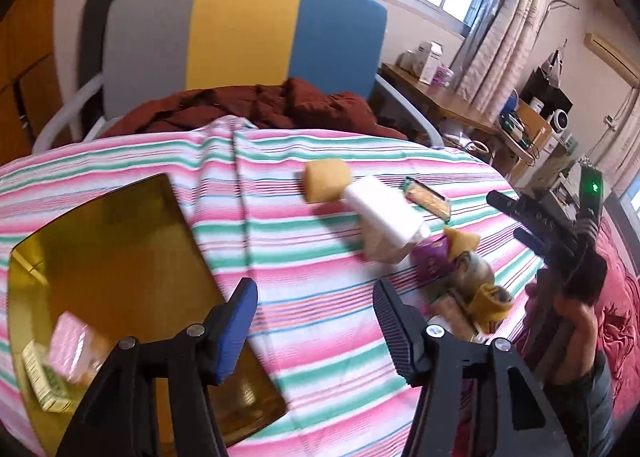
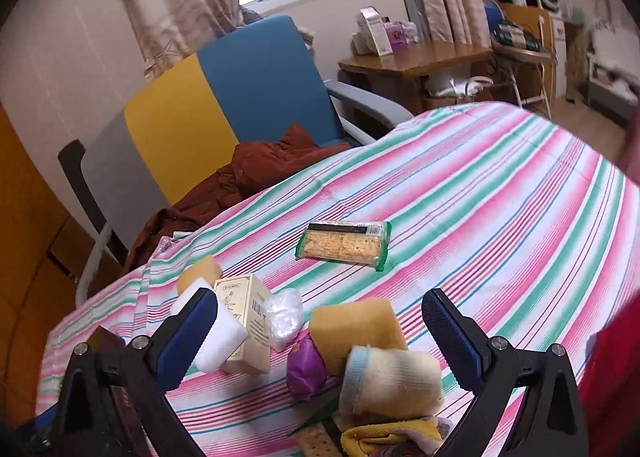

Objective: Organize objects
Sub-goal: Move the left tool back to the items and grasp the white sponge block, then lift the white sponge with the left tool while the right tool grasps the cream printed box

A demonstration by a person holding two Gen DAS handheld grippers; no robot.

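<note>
Striped cloth in pink, green and white is covering the whole table (image 2: 500,193), and that's carrying everything. Behind its far edge a chair (image 1: 244,29) with grey, yellow and blue panels is sitting with a rust-brown blanket (image 1: 256,105) bunched on the seat.

Next biggest is the shiny gold tray (image 1: 108,249), lying at the table's left edge in the left wrist view. A small printed box (image 1: 44,381) is showing blurry near the tray's near-left corner; can't tell if it's in the tray or just reflected.

The left gripper (image 1: 316,321) is hovering over the cloth just right of the tray, fingers spread wide with nothing between them. The right gripper (image 2: 320,331) is also hanging wide open and empty, over the clutter at the near edge.

That clutter: a yellow sponge (image 2: 356,327) is leaning against a rolled cream sock (image 2: 390,383), with a purple packet (image 2: 305,371) touching the sponge's left side. Left of those, a beige carton (image 2: 248,321) is standing between a white foam block (image 2: 218,331) and a crumpled clear plastic bag (image 2: 285,317). A second yellow sponge (image 2: 199,272) is sitting just behind the white block. A yellow rag (image 2: 384,435) and a cracker (image 2: 316,443) are poking in at the very near edge.

A wrapped cracker pack (image 2: 344,243) is lying flat on its own toward the middle of the table, well apart from the pile.
</note>
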